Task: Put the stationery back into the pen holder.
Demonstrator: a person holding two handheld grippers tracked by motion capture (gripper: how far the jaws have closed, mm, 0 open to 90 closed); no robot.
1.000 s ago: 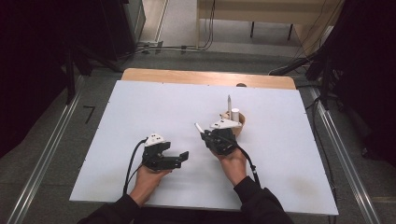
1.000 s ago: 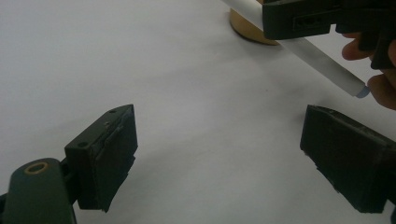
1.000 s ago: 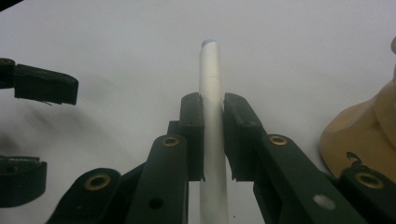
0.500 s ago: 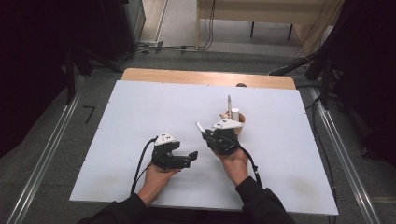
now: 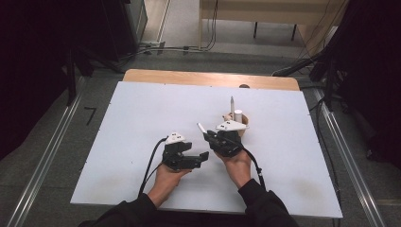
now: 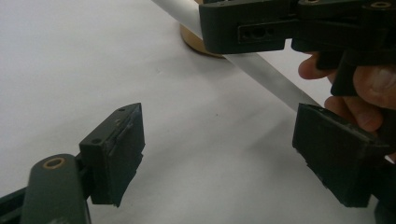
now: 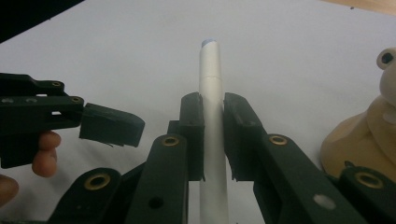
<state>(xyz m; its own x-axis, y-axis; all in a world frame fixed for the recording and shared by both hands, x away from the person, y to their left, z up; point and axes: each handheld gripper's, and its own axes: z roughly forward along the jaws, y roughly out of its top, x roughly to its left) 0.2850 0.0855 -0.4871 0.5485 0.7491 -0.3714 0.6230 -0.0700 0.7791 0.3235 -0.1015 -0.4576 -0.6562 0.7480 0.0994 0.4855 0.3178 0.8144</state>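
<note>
My right gripper (image 7: 212,135) is shut on a white marker pen (image 7: 211,93), whose capped end sticks out past the jaws. In the high view that gripper (image 5: 222,139) sits mid-table with the pen (image 5: 201,127) pointing up-left. My left gripper (image 5: 204,155) is just left of it, its jaws aimed right. They stand open (image 6: 224,154) and have just been closing slightly, with nothing between the pads. The pen (image 6: 271,79) runs slantwise just beyond them. One left jaw (image 7: 109,123) shows beside the pen.
A tan figure-shaped pen holder (image 5: 242,124) stands right behind the right gripper, with an upright pen (image 5: 232,105) and a white cylinder (image 5: 238,115) in it. The white tabletop (image 5: 142,118) stretches to the left and back; its wooden far edge (image 5: 189,76) is beyond.
The left gripper has slid right across the table toward the right gripper and the pen. The right gripper and pen have kept still.
</note>
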